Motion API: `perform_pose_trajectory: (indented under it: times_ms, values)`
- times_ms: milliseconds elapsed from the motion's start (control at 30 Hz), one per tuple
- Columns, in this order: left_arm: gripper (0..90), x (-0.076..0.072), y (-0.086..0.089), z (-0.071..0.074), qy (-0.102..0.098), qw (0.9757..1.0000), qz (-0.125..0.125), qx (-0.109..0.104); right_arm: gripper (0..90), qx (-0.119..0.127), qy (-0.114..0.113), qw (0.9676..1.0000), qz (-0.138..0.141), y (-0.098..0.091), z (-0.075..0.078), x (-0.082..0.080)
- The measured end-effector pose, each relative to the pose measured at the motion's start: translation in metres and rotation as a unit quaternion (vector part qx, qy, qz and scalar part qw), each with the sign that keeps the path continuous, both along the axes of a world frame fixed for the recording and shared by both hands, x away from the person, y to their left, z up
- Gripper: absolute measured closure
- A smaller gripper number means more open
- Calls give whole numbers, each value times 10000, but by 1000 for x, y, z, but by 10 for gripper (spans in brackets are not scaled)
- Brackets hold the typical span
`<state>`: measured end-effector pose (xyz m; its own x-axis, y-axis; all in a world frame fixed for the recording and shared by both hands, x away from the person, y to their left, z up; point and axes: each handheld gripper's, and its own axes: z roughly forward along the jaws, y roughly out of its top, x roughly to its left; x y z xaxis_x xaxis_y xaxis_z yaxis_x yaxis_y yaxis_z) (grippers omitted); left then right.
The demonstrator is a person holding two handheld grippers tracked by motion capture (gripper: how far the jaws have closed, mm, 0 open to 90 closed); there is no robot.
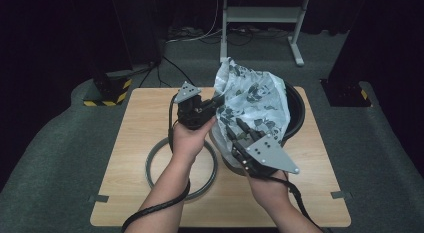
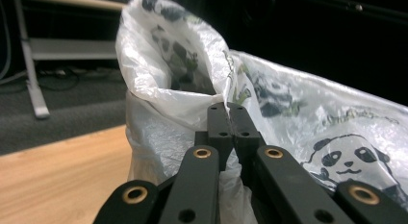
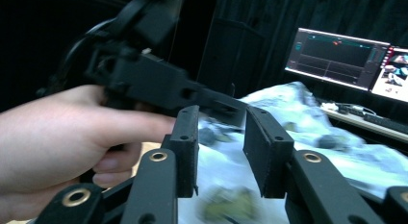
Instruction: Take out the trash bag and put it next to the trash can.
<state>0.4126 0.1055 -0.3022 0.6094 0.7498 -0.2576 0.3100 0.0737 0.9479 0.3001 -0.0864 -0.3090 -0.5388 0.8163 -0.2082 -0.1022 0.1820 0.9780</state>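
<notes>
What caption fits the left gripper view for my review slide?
Left claw shut on the rim of a panda-print plastic bag, above a wooden table.

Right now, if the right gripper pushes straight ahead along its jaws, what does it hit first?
Probably the panda-print plastic bag, lying just beyond the open right gripper; the left gripper crosses close above, so depth is uncertain.

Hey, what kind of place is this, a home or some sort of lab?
Likely a recording lab: black curtains, monitors showing graphs, and a small wooden table on grey carpet.
</notes>
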Motion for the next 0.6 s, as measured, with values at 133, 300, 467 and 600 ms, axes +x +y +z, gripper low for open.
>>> perform_pose_trajectory:
  times_ms: [133,300,467,600]
  values:
    - [897,-1,-3,3,-117,9999,47,-44,611,72,-28,9998,-161,-23,12,-3]
    - [897,-3,-8,9,-313,9993,151,-149,574,117,-116,9990,-409,-48,18,-4]
    - [898,-4,-11,15,-457,9984,300,-175,515,157,-231,9971,-703,-77,20,-3]
    - [898,-6,-12,18,-660,9970,351,-219,477,263,-175,9947,-975,-105,19,2]
